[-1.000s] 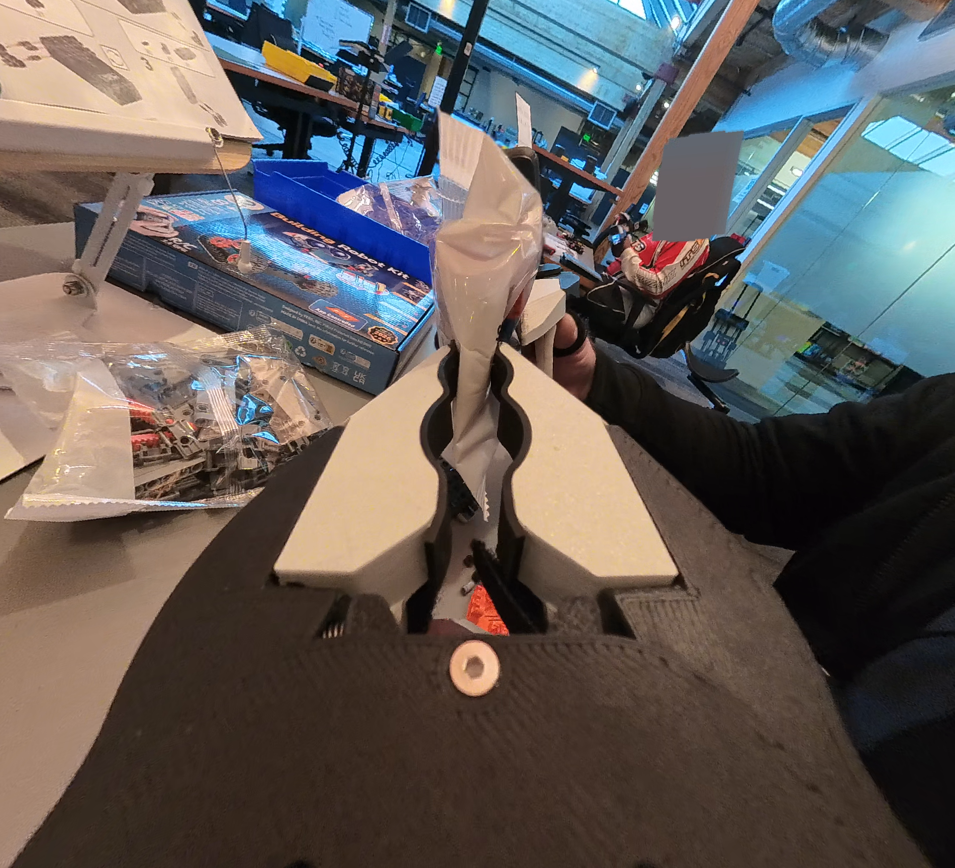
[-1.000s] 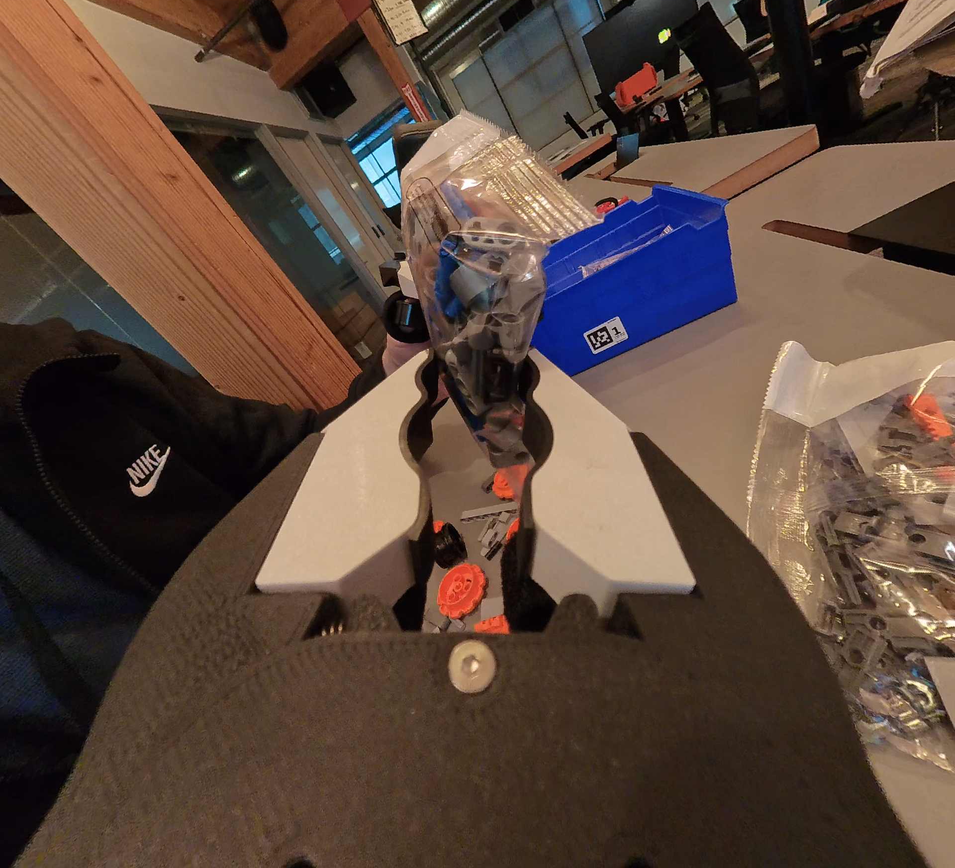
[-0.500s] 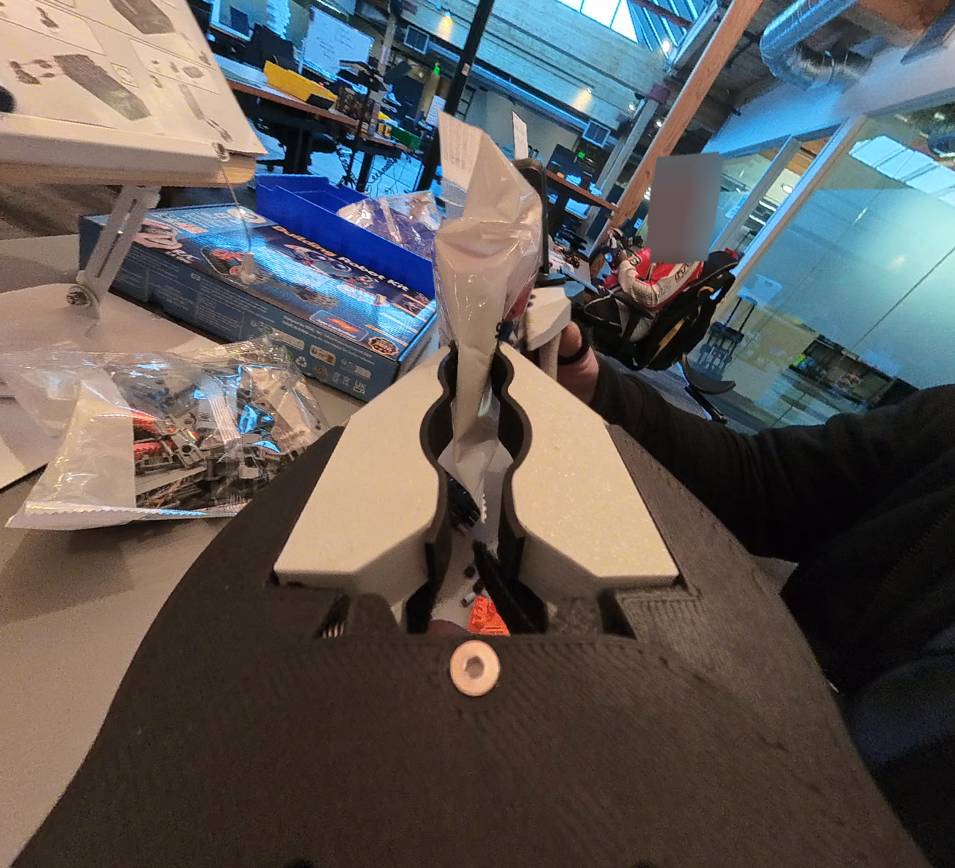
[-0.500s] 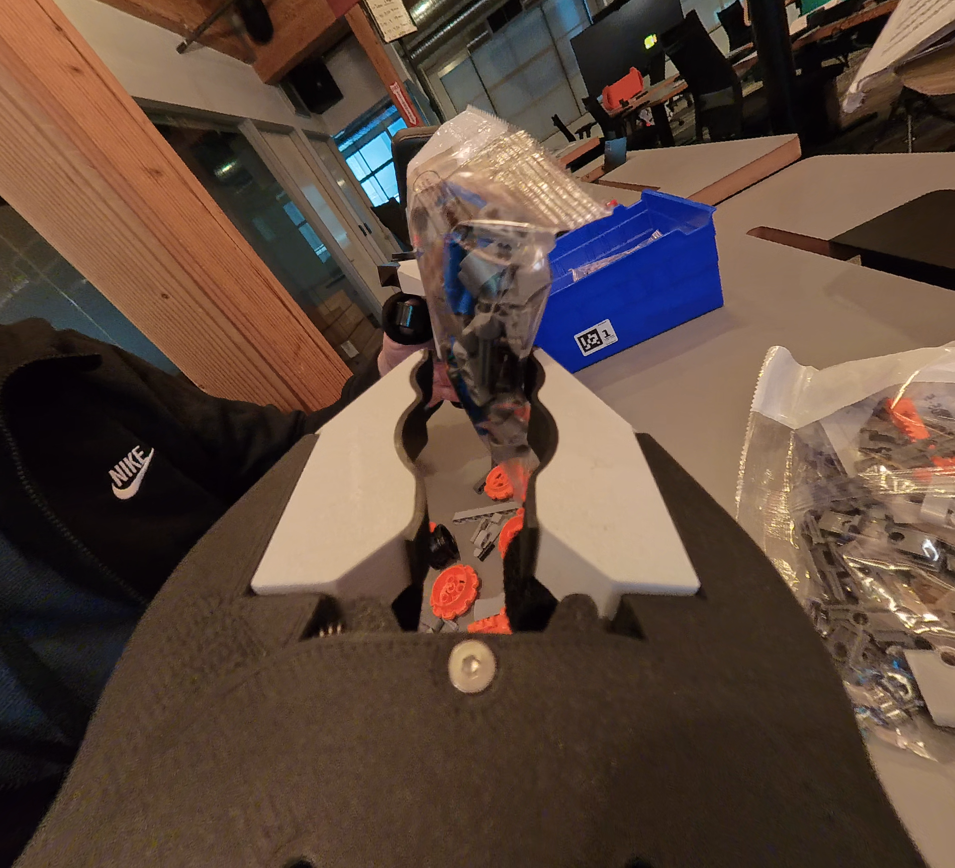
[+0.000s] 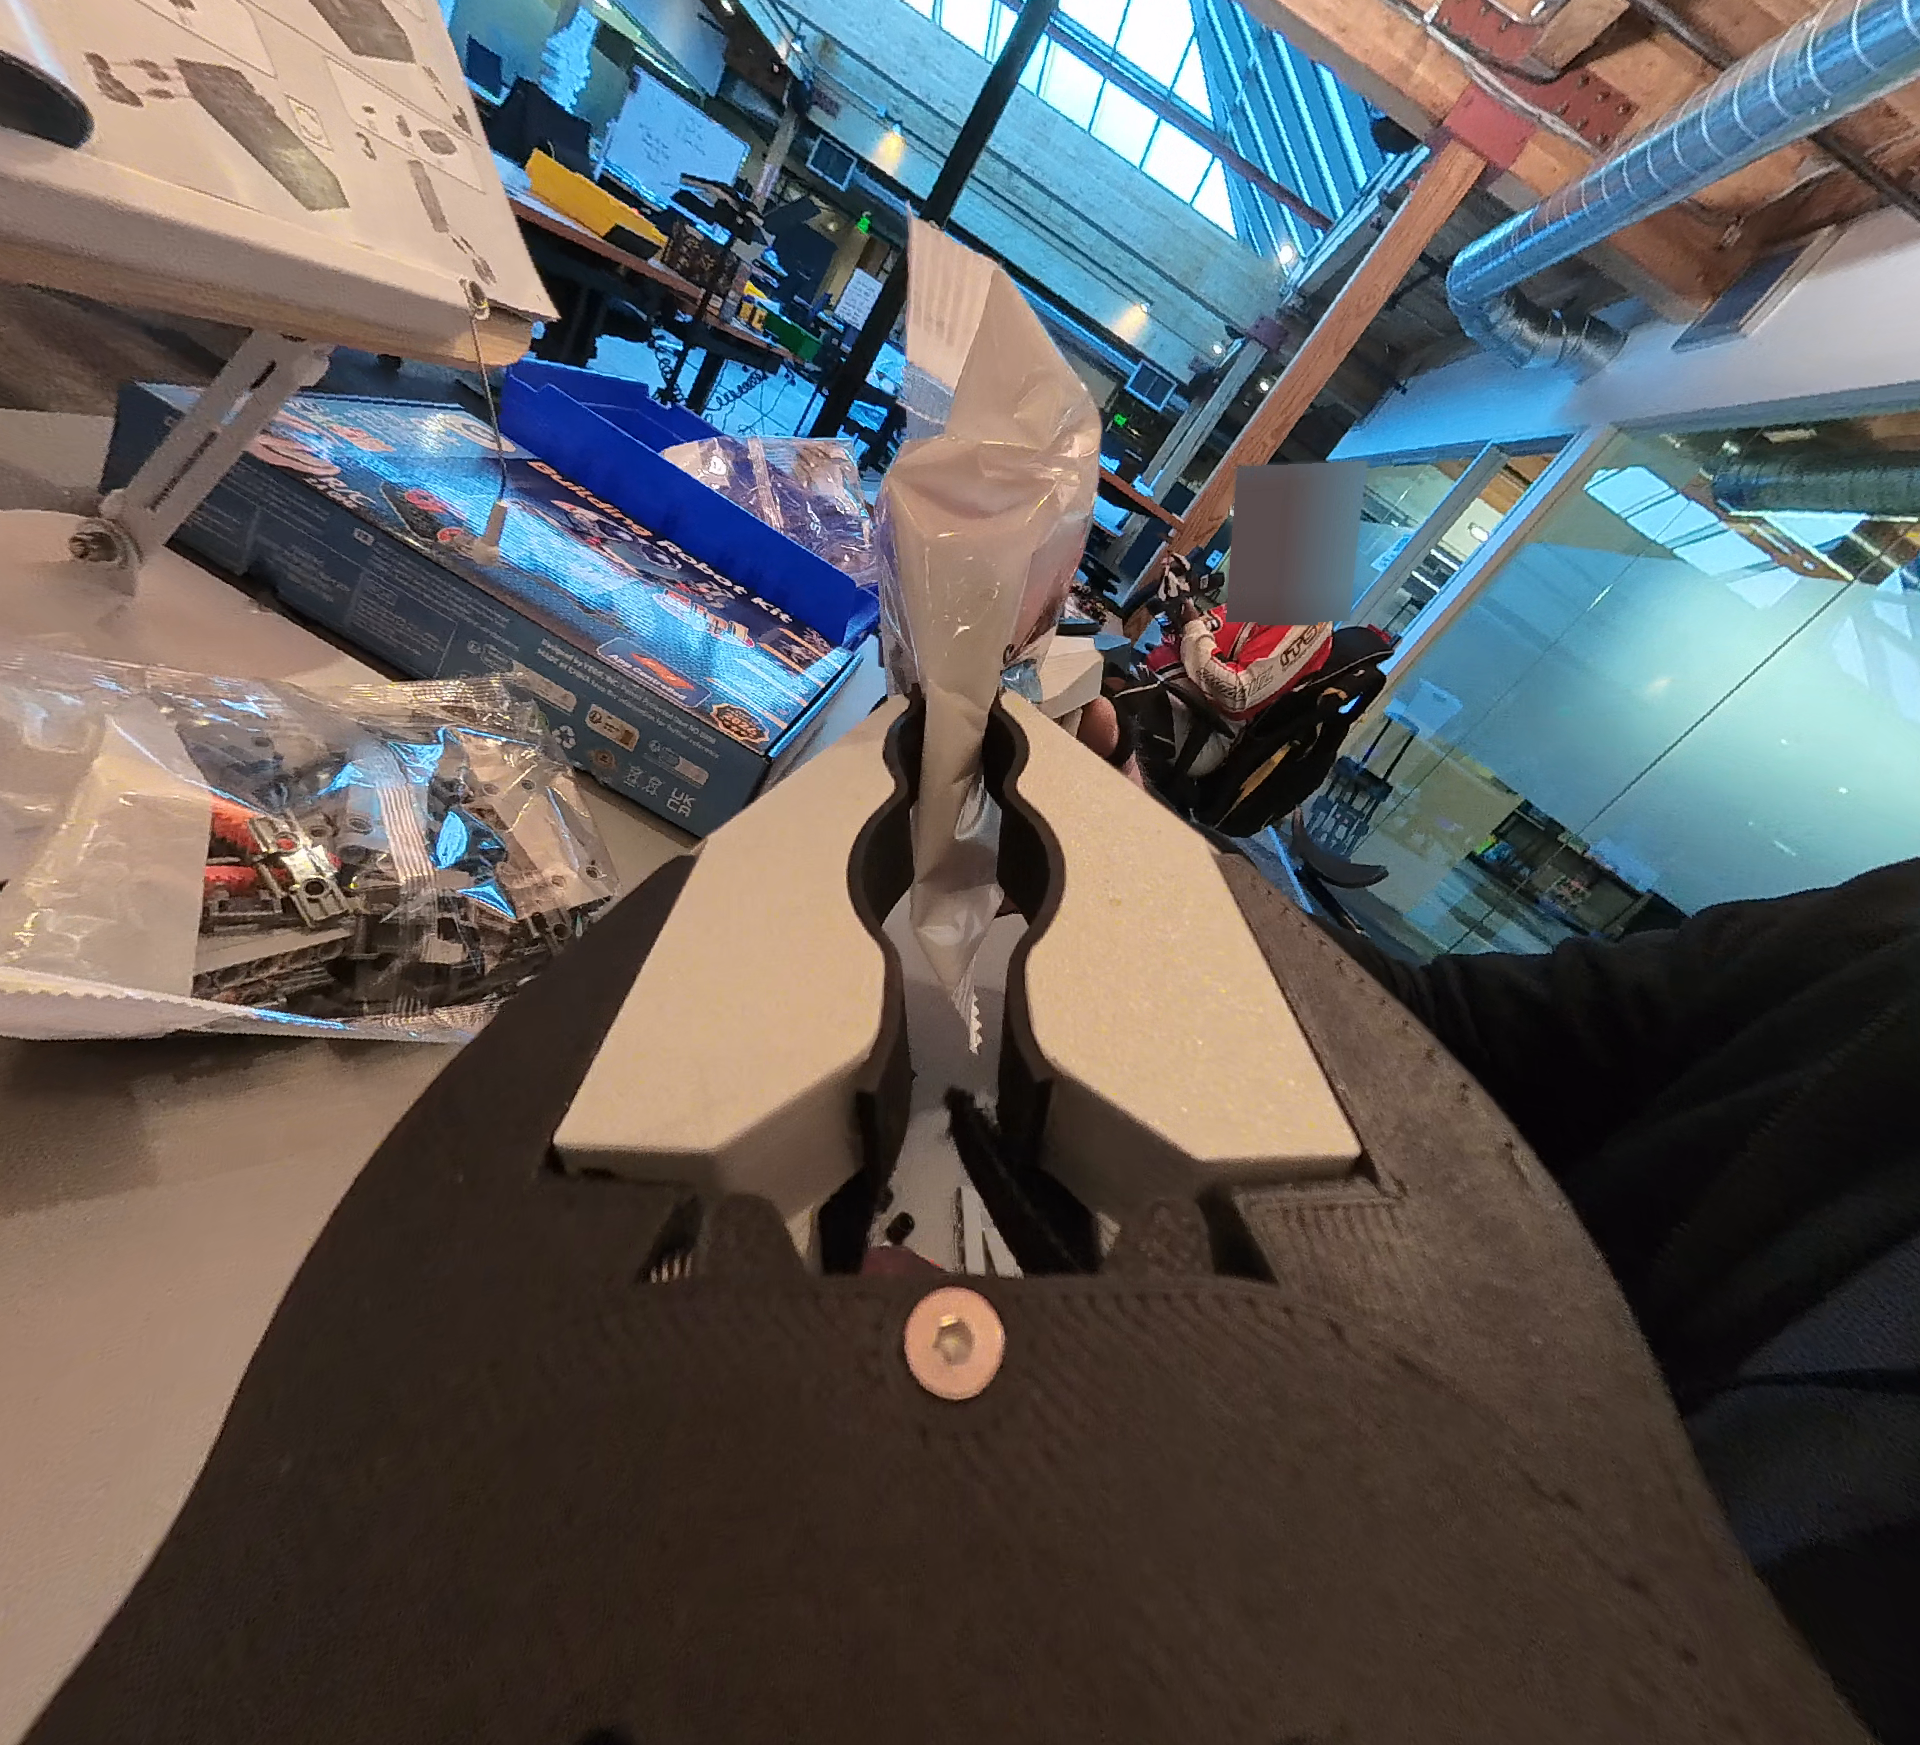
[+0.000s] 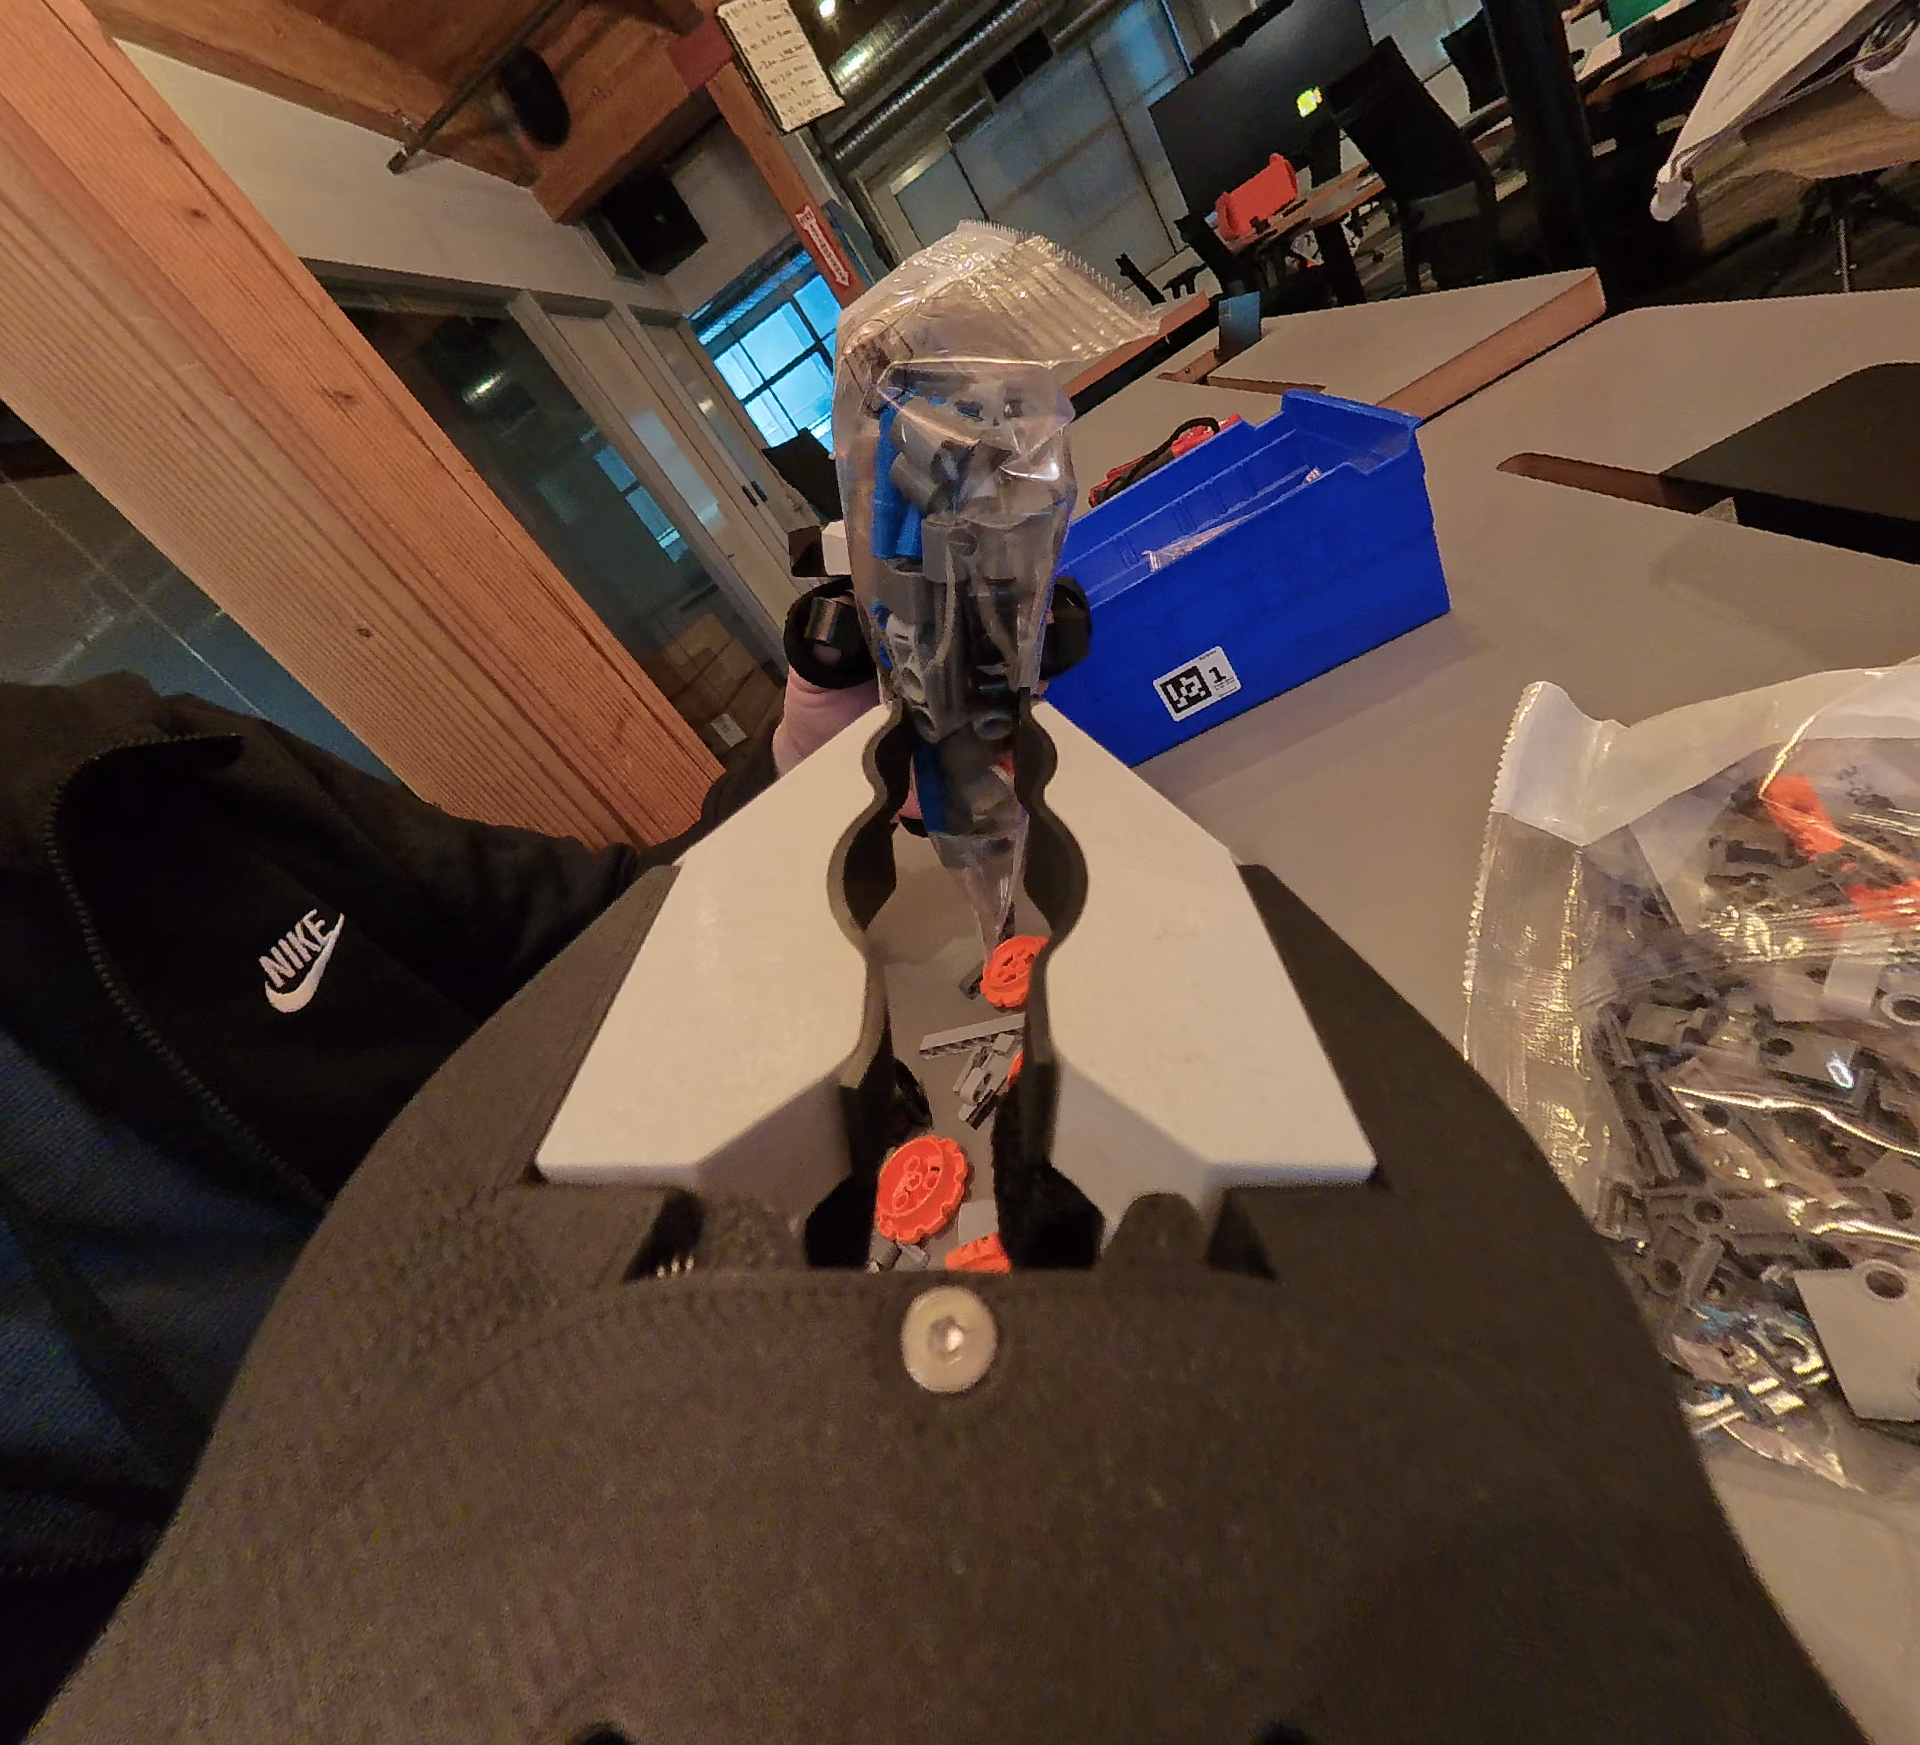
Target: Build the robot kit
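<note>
Left gripper (image 5: 951,719): fingers are pinching the small clear parts bag (image 5: 982,511), holding it upright above the worktop (image 5: 156,1228).
Right gripper (image 6: 956,724): fingers are pinching the same bag (image 6: 951,532) from the opposite side.
Change: the grip is staying put; both views have tilted slightly.
Beneath: loose orange gears (image 6: 920,1199) are lying on the worktop.
Nearby: a larger parts bag (image 6: 1714,1051), blue bin (image 6: 1257,573).

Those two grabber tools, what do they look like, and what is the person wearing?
Each gripper, left and right, has two pale grey angular fingers with wavy black inner pads, on a rough black printed body with one silver bolt. The person wears black sleeves; the top bears a small white logo.
</note>
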`<state>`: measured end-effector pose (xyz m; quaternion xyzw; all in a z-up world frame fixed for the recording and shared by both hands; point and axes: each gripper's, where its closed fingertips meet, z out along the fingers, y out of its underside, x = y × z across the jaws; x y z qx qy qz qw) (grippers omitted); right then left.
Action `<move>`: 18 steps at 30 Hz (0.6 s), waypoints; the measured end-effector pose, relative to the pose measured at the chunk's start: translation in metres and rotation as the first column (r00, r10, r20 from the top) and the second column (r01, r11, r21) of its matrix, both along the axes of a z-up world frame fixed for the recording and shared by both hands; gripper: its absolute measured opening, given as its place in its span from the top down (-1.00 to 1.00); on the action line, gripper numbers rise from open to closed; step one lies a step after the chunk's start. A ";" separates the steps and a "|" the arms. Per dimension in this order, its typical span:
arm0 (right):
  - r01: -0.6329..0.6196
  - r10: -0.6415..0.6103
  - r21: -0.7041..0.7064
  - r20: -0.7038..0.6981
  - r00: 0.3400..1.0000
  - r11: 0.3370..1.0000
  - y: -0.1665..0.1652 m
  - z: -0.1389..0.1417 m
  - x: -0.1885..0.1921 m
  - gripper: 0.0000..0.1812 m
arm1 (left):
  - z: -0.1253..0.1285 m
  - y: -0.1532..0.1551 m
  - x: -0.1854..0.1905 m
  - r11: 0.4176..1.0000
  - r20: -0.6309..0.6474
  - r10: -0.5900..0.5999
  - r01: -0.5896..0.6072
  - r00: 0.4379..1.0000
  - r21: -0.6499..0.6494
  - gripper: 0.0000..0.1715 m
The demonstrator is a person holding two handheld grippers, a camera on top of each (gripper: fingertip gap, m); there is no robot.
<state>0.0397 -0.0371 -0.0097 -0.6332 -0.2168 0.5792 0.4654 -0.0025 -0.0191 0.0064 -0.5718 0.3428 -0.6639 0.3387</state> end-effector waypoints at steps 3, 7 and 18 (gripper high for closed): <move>0.007 -0.007 -0.010 -0.001 1.000 1.000 0.001 0.000 0.001 0.81 | -0.001 0.001 0.001 1.000 0.003 -0.003 0.003 1.000 -0.021 0.91; 0.007 -0.007 -0.018 -0.002 1.000 1.000 0.001 0.000 0.002 0.84 | -0.001 0.000 0.001 1.000 0.005 -0.015 0.015 1.000 -0.022 0.89; -0.048 0.042 0.024 0.218 0.975 0.999 -0.011 -0.022 -0.004 0.85 | 0.011 -0.010 -0.005 0.984 -0.025 0.000 0.004 1.000 0.176 0.72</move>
